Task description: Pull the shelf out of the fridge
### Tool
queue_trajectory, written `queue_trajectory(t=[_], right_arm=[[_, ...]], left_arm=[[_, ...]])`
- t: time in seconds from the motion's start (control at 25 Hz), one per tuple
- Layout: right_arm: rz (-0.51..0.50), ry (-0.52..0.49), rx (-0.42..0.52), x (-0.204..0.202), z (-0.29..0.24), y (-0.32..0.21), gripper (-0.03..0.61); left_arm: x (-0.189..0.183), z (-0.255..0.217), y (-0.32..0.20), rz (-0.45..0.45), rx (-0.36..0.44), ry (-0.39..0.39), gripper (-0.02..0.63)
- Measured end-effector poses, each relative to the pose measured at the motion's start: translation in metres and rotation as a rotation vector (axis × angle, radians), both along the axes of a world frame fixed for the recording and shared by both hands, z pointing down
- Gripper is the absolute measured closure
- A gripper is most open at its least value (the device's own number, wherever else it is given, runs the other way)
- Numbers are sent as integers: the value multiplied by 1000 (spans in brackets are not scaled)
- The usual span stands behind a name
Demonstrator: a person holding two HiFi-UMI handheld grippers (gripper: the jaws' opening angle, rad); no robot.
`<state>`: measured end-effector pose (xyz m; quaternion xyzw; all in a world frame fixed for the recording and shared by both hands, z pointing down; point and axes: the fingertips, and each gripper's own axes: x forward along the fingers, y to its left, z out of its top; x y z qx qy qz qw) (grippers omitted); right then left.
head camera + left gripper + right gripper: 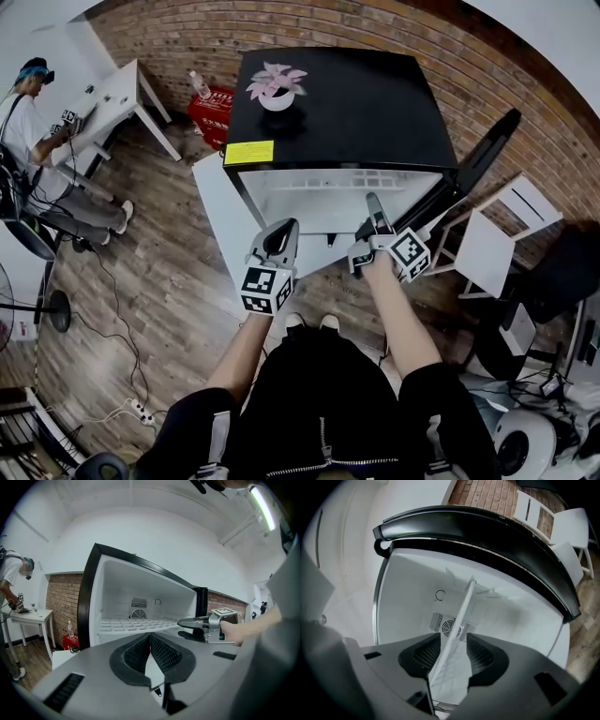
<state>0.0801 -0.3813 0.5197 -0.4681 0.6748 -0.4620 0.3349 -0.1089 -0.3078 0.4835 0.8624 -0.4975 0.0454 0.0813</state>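
Observation:
A black mini fridge (pixel 347 103) stands open, its door (pixel 487 150) swung to the right. Inside its white cavity sits a white wire shelf (pixel 375 178) (pixel 136 624). My right gripper (pixel 375 214) (pixel 187 629) reaches to the shelf's front edge. Its jaws stand apart, one above and one below that edge. In the right gripper view the shelf (pixel 457 620) runs edge-on between the pads of that gripper (pixel 452 651) with a little room at each side. My left gripper (pixel 281 242) (pixel 150 644) hangs shut and empty in front of the fridge's left half.
A potted pink plant (pixel 275 86) sits on the fridge top. A white board (pixel 220 216) lies on the floor to the left, and a red crate (pixel 211 112) stands behind it. White chair (pixel 497 234) at right. A person (pixel 37 141) works at a white table (pixel 122 94) far left.

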Motion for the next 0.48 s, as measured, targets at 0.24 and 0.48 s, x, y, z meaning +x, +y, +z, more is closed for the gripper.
queue_trajectory(t=[0.24, 0.48], right_arm=[[60, -53, -15, 10, 2, -22, 426], [89, -108, -33, 14, 5, -43, 439]], left_arm=[[-14, 3, 5, -36, -6, -2, 594], [-26, 2, 4, -68, -8, -4, 594]])
